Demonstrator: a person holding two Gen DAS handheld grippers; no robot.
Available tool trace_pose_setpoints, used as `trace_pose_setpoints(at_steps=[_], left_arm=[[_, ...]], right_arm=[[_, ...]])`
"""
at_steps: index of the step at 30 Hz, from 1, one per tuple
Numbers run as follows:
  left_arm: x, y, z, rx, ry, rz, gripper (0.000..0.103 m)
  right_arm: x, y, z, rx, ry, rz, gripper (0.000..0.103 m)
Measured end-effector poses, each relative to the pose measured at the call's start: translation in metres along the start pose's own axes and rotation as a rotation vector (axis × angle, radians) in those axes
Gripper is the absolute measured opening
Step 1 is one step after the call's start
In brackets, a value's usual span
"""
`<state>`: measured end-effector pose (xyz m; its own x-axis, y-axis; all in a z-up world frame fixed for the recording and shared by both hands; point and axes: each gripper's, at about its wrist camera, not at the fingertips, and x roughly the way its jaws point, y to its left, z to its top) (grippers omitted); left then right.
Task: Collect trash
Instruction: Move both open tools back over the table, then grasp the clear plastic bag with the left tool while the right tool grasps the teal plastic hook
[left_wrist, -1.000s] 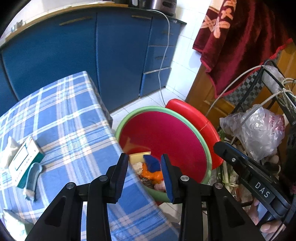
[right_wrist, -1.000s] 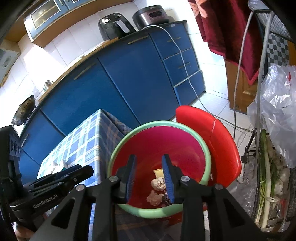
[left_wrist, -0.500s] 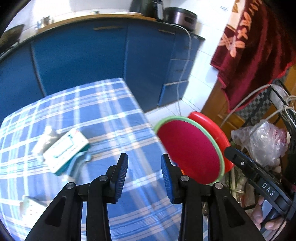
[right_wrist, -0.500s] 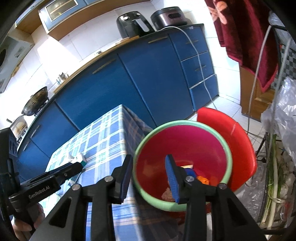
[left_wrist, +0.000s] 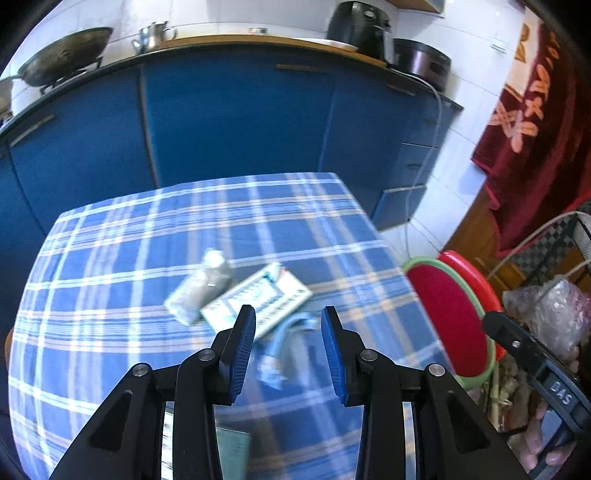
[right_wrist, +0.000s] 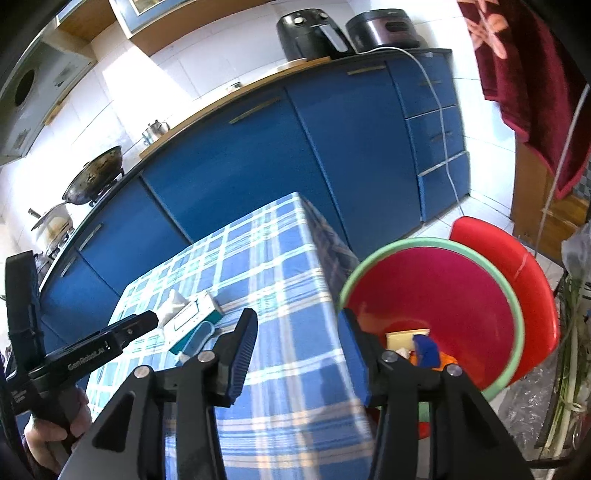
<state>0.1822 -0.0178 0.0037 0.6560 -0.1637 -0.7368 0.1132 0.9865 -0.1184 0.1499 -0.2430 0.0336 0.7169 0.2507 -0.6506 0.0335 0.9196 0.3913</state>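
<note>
My left gripper is open and empty over the blue plaid table. Just past its fingertips lie a light blue tube, a white and green box and a silvery crumpled packet. To the right, below the table edge, stands the red bin with a green rim. My right gripper hangs over the table's corner beside the bin; its jaws are opening with nothing between them. Yellow, blue and orange scraps lie in the bin.
Blue cabinets run behind the table, with a wok, an air fryer and a rice cooker on the counter. A red towel and a wire rack with a plastic bag stand at the right.
The left gripper swung left from above the bin to above the table's trash. The right gripper drew away from the bin toward the table corner, and its jaws widened.
</note>
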Motion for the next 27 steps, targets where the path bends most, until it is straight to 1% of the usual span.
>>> trace_pose_setpoints(at_steps=[7, 12, 24, 27], left_arm=[[0.019, 0.04, 0.009, -0.042, 0.015, 0.047, 0.038], [0.039, 0.053, 0.016, -0.041, 0.043, 0.063, 0.038], [0.071, 0.071, 0.019, -0.048, 0.09, 0.056, 0.038], [0.077, 0.075, 0.02, -0.064, 0.101, 0.039, 0.038]], right_arm=[[0.018, 0.022, -0.001, -0.03, 0.027, 0.0, 0.051], [0.028, 0.031, -0.002, -0.039, 0.045, -0.008, 0.052], [0.047, 0.047, -0.003, -0.071, 0.078, -0.018, 0.053], [0.052, 0.05, -0.004, -0.077, 0.087, -0.018, 0.053]])
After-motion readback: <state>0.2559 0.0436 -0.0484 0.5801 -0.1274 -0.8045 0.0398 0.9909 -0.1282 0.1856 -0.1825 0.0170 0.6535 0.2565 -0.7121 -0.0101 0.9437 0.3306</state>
